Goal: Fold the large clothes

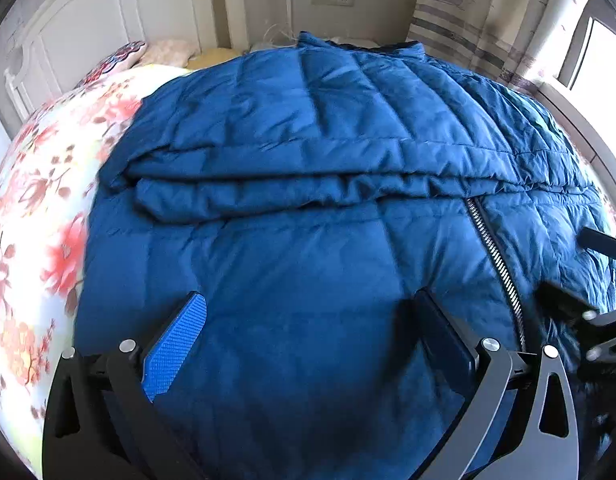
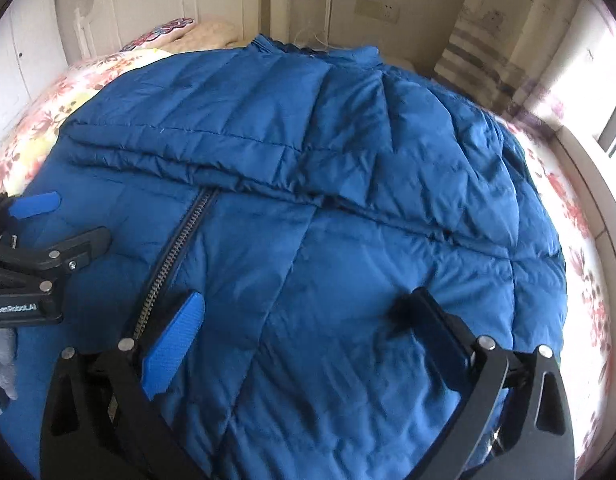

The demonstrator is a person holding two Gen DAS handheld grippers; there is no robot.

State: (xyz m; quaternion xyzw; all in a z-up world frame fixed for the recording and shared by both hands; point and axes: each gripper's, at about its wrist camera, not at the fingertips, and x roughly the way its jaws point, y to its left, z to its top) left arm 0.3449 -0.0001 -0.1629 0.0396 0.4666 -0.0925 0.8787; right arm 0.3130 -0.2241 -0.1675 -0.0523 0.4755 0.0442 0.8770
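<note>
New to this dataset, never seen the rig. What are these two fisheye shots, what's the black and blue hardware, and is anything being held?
No robot arm here: a person carries a two-finger claw in each hand, each with a fisheye camera looking along its fingers. One picture is from the left claw, the other from the right claw. Both claws are open and hold nothing. Below them a blue quilted down jacket with a metal zipper lies on a bed with a floral sheet; its sleeves are folded across the front. The right view also shows the left claw from the side.
</note>
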